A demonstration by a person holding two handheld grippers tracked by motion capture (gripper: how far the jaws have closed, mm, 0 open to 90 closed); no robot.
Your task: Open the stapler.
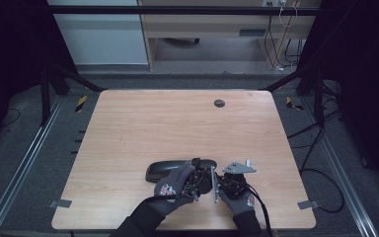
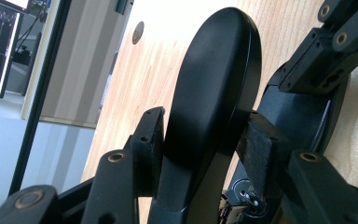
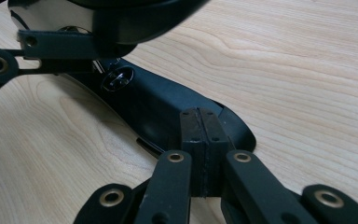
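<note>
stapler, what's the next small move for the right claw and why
Probably press the right claw down on the base to pin it. Its jaws are shut with nothing between them, resting at the base's end, while the left claw grips the raised top arm of the stapler.

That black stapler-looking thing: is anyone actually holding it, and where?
Yes. The left tool clamps the raised top arm of the black stapler across its sides, near the hinge end. The right tool is shut, empty, resting against the stapler's base.

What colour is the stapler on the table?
The stapler is black; the left gripper view shows it best.
</note>
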